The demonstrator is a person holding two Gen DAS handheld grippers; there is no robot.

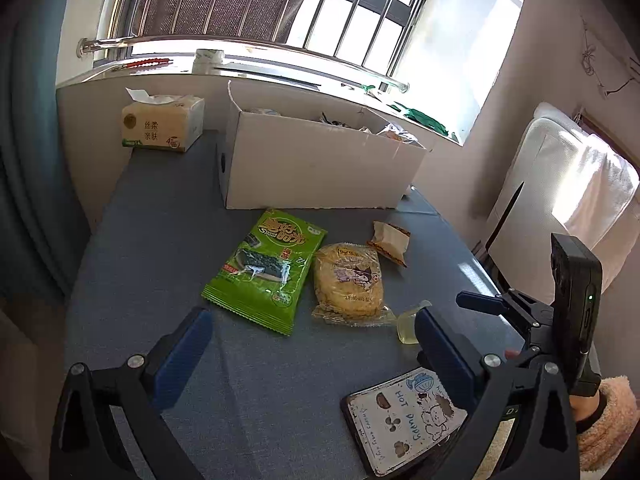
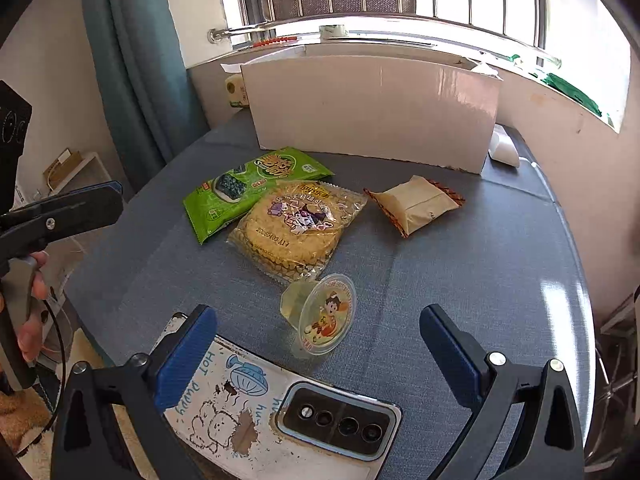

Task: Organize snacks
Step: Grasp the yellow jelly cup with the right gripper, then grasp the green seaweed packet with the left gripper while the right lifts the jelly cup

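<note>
On the blue-grey table point(image 1: 160, 264) lie a green seaweed snack bag point(image 1: 266, 274) point(image 2: 248, 190), a round noodle cake in clear wrap point(image 1: 348, 280) point(image 2: 298, 228), a small beige wrapped snack point(image 1: 390, 242) point(image 2: 416, 204) and a jelly cup point(image 1: 408, 326) point(image 2: 320, 316) on its side. A white cardboard box point(image 1: 320, 164) point(image 2: 372, 108) with some snacks inside stands behind them. My left gripper point(image 1: 312, 344) is open and empty, just short of the bag and cake. My right gripper point(image 2: 320, 344) is open and empty, with the jelly cup just ahead between its fingertips; it also shows at the right in the left wrist view point(image 1: 480, 302).
A phone in a cartoon case point(image 1: 404, 420) point(image 2: 280, 408) lies at the table's near edge under the grippers. A tissue pack point(image 1: 162, 124) sits at the back left by the windowsill. A curtain point(image 2: 136, 64) hangs left; a white cushion point(image 1: 560, 184) is right.
</note>
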